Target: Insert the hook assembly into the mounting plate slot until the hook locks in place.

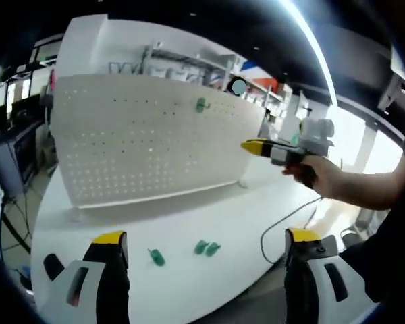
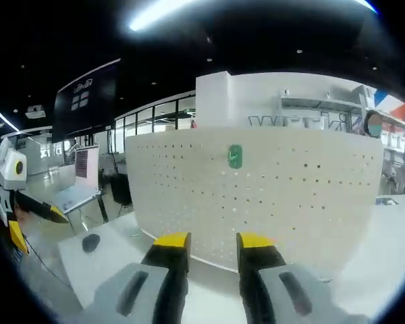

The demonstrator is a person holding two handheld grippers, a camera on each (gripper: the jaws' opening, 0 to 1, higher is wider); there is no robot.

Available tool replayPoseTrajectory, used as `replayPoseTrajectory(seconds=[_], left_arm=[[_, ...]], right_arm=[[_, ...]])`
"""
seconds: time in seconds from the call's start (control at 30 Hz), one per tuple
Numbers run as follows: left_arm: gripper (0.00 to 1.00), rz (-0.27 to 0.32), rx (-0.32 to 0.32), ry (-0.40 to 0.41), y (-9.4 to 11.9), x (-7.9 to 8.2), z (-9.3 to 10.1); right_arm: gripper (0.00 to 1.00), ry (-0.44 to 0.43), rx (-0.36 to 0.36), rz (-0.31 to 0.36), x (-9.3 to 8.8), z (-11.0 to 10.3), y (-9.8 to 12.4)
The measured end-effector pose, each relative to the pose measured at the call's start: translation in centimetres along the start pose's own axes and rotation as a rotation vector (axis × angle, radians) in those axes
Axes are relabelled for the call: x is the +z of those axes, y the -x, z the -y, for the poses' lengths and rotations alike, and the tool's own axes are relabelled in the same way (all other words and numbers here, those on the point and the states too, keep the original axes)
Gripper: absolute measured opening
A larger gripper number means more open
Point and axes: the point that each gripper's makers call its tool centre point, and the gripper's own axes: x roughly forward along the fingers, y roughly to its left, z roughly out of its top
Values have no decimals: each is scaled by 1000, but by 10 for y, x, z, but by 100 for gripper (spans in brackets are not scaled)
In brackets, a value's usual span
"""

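On table (image 1: 209,216): three green hooks (image 1: 156,257) (image 1: 201,247) (image 1: 212,248); one on pegboard (image 1: 200,104); both hand-held grippers (image 1: 202,246) (image 2: 213,244) released, empty

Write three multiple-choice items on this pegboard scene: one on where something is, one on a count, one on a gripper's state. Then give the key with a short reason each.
1. Where is the green hook that is already mounted?
A. Near the top of the white pegboard
B. On the floor
C. Between the right gripper's jaws

2. How many green hook pieces lie loose on the white table in the left gripper view?
A. None
B. Three
C. Seven

3. How do the left gripper's jaws stand?
A. Shut on a hook
B. Shut on a cable
C. Open, holding nothing

Key:
1 A: the green hook sits high on the pegboard, apart from the right gripper.
2 B: one hook piece lies alone and a pair lies close together on the table.
3 C: the left gripper has its jaws wide apart with bare table between them.
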Motion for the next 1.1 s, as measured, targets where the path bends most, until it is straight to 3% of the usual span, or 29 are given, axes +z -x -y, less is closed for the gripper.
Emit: replayPoseTrajectory(seconds=[0.37,0.83,0.9,1.1], left_arm=[[98,-34,-10,4,0,-12,6],[98,-84,-13,17,0,-29,8],[98,-90,-17,24,-1,-32,8],[98,-115,-43,30,-6,-41,14]], right_arm=[[26,7,64,-111,-52,-22,32],[27,-45,99,-204,-88,-31,54],[27,-110,121,-231,-96,-35,57],[26,-80,148,-279,-111,-38,67]])
